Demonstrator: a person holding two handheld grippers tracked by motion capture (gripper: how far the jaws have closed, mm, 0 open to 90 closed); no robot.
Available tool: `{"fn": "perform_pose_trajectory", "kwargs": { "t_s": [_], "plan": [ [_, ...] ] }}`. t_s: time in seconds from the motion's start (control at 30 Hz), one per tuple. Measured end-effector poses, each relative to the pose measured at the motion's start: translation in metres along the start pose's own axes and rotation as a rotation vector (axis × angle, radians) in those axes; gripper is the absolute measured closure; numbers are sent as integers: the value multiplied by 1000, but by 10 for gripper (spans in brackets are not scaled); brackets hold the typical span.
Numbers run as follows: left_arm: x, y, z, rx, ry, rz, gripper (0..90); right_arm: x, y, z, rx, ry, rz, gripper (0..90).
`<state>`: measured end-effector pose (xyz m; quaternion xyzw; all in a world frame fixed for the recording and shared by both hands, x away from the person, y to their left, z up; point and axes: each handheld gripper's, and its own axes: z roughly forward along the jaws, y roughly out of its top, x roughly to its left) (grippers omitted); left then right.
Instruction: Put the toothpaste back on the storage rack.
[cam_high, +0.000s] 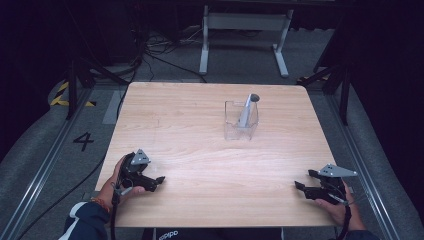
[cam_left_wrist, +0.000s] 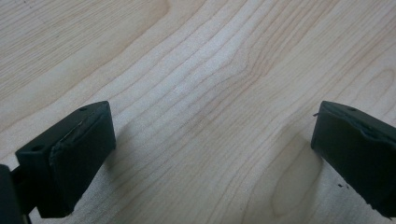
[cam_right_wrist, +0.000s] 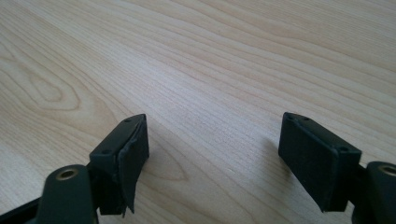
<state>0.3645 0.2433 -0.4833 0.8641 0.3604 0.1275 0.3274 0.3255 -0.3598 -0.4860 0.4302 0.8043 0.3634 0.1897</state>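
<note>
High view: at the left, the left tool rests low over the near-left part of the wooden desk, held in a hand whose dark sleeve comes in from the bottom edge. In the left gripper view its two black jaws stand wide apart over bare wood grain, released, with nothing between them.

Toward the middle and somewhat to the right, well apart from both tools, stands a clear plastic box on the far half of the desk. A grey tube-like piece leans inside it, tilted, its dark round end poking up past the rim. The box is probably light and rigid, with smooth, slippery walls that may slide or tip if pushed from one side; a hold across one thin wall near the rim looks the safest. The grey piece looks stiff and slim, likely light, and the exposed upper end is the natural place to pinch it, lifting along its lean so it does not drag the box.

At the right, the right tool sits near the desk's near-right corner. The right gripper view shows its jaws spread wide over bare wood, gripping nothing.
</note>
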Motion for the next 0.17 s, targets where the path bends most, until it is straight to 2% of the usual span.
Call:
{"fn": "perform_pose_trajectory", "kwargs": {
  "t_s": [0.17],
  "plan": [
    [0,0,0,2,1,1,3,0,0,0,0,0,-1,247]
  ]
}}
